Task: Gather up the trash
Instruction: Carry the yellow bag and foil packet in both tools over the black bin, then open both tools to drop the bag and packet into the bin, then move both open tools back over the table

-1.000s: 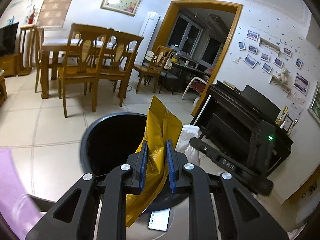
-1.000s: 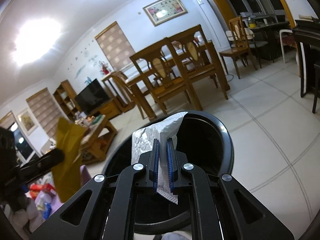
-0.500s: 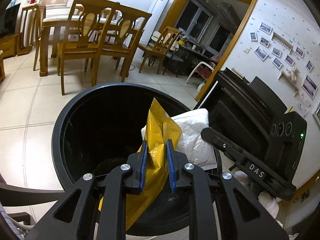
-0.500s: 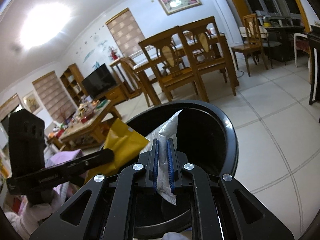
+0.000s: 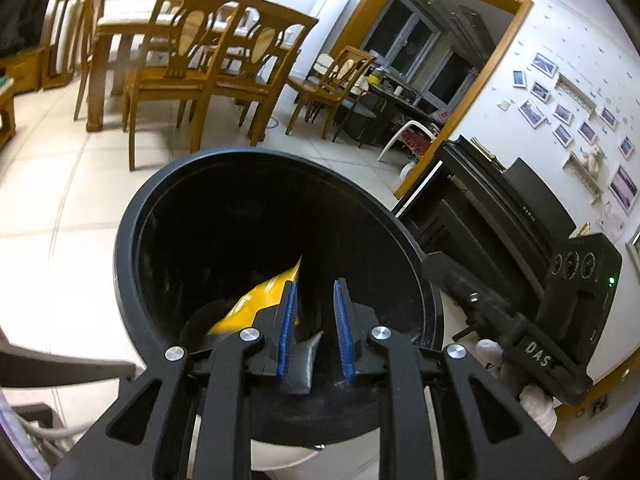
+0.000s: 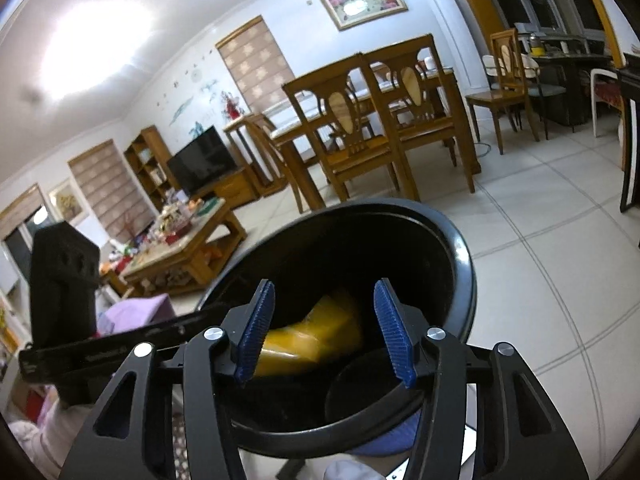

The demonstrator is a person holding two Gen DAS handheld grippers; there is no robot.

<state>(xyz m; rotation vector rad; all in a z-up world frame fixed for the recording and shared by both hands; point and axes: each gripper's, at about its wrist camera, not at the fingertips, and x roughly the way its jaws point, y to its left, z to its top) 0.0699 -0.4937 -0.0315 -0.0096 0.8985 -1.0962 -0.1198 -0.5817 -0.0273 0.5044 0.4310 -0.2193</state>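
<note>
Both tongs sit over the black trash bin (image 5: pixel 128 248), pointing down into its mouth. Left tongs (image 5: pixel 314 332): jaws have just been opening, now a narrow gap, nothing pinched between the blue pads; the yellow wrapper (image 5: pixel 256 304) lies inside the bin just left of the left pad, and whether it touches that pad is not clear. A grey scrap (image 5: pixel 306 364) shows low between the jaws, what it is I cannot tell. Right tongs (image 6: pixel 324 328): jaws have just been opening, now wide apart, empty; the yellow wrapper (image 6: pixel 316 336) shows through the gap, down in the bin (image 6: pixel 464 264). The left tool body (image 6: pixel 64 280) is at left in the right view. Tiled floor (image 6: pixel 540 240), wooden dining chairs (image 5: pixel 192 76) behind.
</note>
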